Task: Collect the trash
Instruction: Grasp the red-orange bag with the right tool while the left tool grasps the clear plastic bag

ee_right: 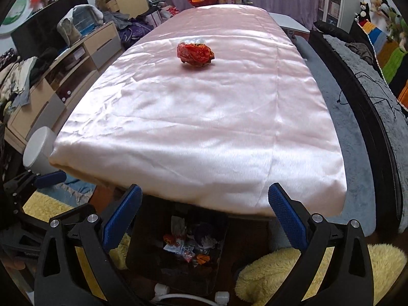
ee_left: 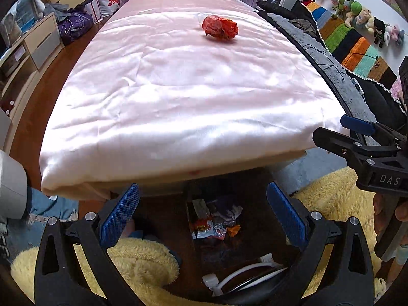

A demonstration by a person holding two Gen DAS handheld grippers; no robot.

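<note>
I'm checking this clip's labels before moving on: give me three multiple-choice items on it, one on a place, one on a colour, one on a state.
1. Where is the crumpled wrapper?
A. in the bin
B. on the pink cloth
C. between the fingers

2. What colour is the wrapper?
A. red
B. green
C. white

3. How does the left gripper stand?
A. shut on the wrapper
B. shut, empty
C. open, empty

Answers:
1 B, it lies alone on the pink cloth, far from both grippers.
2 A, it shows red in both views.
3 C, its blue fingers stand wide apart with only the bin of trash seen between them; the right gripper stands the same.
</note>
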